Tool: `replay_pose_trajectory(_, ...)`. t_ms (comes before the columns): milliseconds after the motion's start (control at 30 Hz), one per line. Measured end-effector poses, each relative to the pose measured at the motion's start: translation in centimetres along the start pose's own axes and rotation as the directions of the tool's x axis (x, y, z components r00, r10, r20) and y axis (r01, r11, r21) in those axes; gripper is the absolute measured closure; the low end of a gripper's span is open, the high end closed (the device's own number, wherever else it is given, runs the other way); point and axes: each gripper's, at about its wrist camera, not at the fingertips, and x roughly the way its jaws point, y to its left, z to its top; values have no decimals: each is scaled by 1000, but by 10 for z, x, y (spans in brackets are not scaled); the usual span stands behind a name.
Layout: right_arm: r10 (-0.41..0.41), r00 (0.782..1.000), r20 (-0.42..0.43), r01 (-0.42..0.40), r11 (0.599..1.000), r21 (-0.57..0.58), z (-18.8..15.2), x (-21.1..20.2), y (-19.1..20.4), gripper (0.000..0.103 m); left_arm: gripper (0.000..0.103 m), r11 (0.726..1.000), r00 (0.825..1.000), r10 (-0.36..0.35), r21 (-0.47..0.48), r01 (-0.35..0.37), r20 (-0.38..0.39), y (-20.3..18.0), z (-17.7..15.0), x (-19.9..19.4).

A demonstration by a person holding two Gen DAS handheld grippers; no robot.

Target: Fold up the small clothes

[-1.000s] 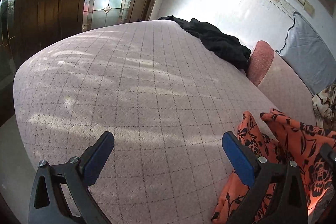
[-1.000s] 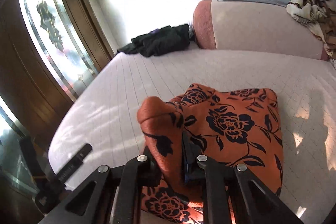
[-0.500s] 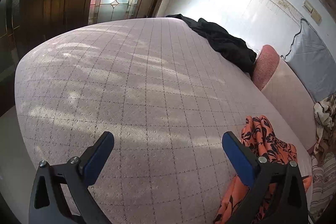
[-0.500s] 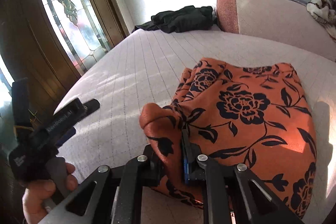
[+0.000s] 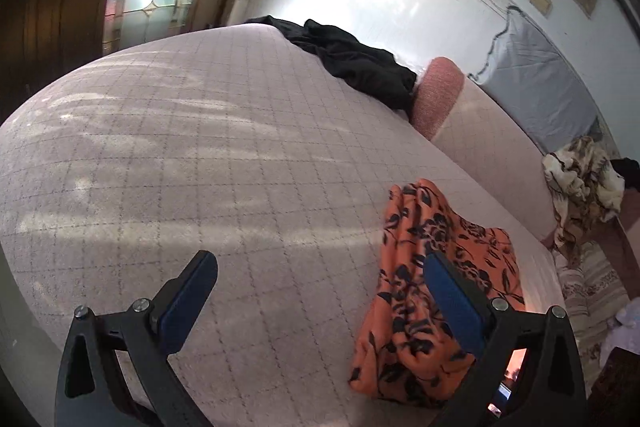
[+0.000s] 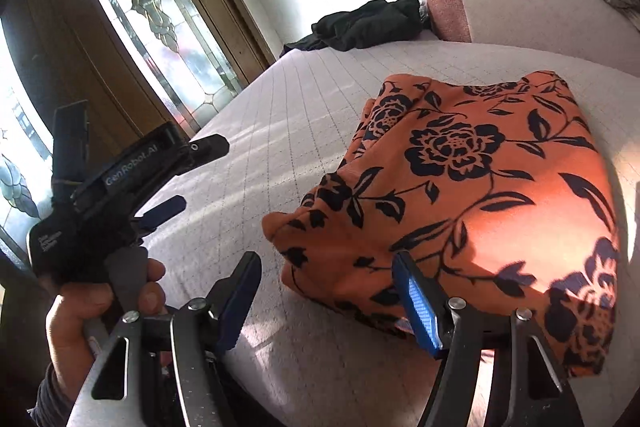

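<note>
An orange garment with black flowers [image 6: 472,183] lies folded on the pink checked bed [image 6: 304,99]; it also shows in the left wrist view [image 5: 432,267], low right. My right gripper [image 6: 326,291] is open, its blue pads either side of the garment's near corner, holding nothing. My left gripper [image 5: 320,287] is open and empty above the bed, left of the garment; it also shows in the right wrist view [image 6: 188,175], held by a hand.
A black garment pile [image 5: 356,63] lies at the bed's far corner by a pink bolster [image 5: 436,95]. A grey pillow [image 5: 536,87] and a patterned cloth [image 5: 580,179] sit at the headboard side. A stained-glass door [image 6: 148,11] stands left of the bed.
My right gripper has opened and let go of the orange garment's corner, which has dropped onto the bed. My left gripper has shifted nearer the garment, still open.
</note>
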Motion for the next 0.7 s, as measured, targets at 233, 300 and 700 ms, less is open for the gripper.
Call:
replay_pose_trajectory(233, -97, 989, 109, 75, 979, 188, -16, -61, -61, 30, 16, 987, 980, -77, 126, 101, -184, -44, -37, 19)
replay_pose_trajectory(300, -95, 988, 119, 65, 970, 235, -11, -63, -76, 30, 65, 989, 955, -83, 96, 115, -285, -44, -43, 41)
replay_pose_trajectory(700, -37, 991, 126, 0, 960, 280, -19, -57, -96, 30, 92, 994, 953, -8, 97, 39, -303, -33, -76, 49)
